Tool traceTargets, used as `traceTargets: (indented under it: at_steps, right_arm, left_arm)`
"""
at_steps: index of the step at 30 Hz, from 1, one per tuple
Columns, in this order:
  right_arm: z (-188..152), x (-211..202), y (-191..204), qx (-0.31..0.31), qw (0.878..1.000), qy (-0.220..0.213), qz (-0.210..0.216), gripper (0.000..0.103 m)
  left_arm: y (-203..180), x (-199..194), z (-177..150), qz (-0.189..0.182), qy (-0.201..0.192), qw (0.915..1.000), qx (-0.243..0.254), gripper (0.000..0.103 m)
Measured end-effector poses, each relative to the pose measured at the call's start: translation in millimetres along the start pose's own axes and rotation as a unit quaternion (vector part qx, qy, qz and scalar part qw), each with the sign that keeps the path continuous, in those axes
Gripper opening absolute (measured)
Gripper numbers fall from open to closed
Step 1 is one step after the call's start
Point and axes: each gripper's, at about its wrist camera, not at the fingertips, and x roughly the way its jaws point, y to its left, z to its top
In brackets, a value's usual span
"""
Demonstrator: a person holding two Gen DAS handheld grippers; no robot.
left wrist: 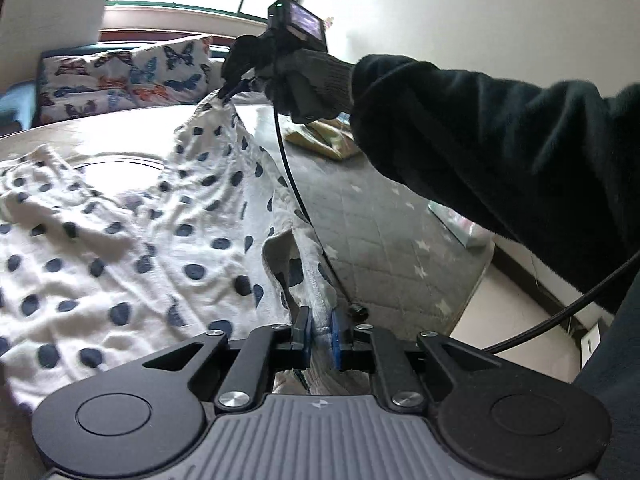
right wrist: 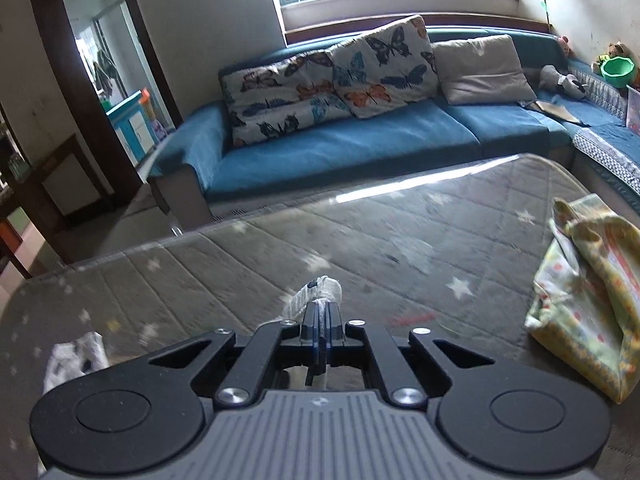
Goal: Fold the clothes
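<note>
A white garment with dark blue dots (left wrist: pixel 132 232) lies spread and rumpled on the grey quilted table. My left gripper (left wrist: pixel 321 334) is shut on the garment's near edge. My right gripper (left wrist: pixel 228 90) shows in the left wrist view, held by a gloved hand, shut on the garment's far corner and lifting it off the table. In the right wrist view the right gripper (right wrist: pixel 321 316) pinches a small bunch of the white fabric (right wrist: pixel 314 294) above the table. Another bit of the garment (right wrist: pixel 76 356) shows at lower left.
A grey star-pattern quilted cover (right wrist: pixel 360 248) tops the table. A folded yellow patterned cloth (right wrist: pixel 588 300) lies at its right. A blue sofa (right wrist: pixel 340 144) with butterfly cushions stands behind. A black cable (left wrist: pixel 296 196) hangs from the right gripper across the garment.
</note>
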Motion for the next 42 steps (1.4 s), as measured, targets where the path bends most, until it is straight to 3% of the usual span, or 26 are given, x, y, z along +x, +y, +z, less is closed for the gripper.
traceTargets:
  at_steps: [14,22,28,37,42]
  right_arm:
    - [21,-2,130,-0.012,0.999,-0.026,0.042,0.002]
    - [0,25,210,-0.040,0.997,-0.022,0.060,0.002]
    - [-33,60,270,-0.077,0.994,0.005,0.076,0.002]
    - [-68,80,313,-0.114,0.982,0.056,0.139,0.008]
    - [-61,67,305,-0.135,0.979,0.046,0.145,0.009]
  left_arm:
    - [42,-73,-24,0.040,-0.067,0.9937,-0.081,0.010]
    - [70,-104,-46,0.063,-0.084,0.9858,-0.131,0.010]
    - [85,-117,-64,0.075,-0.076,0.9803,-0.166,0.010]
    - [91,-121,-74,0.077,-0.065,0.9785,-0.180,0.011]
    - [93,-121,-75,0.078,-0.063,0.9782,-0.182,0.011]
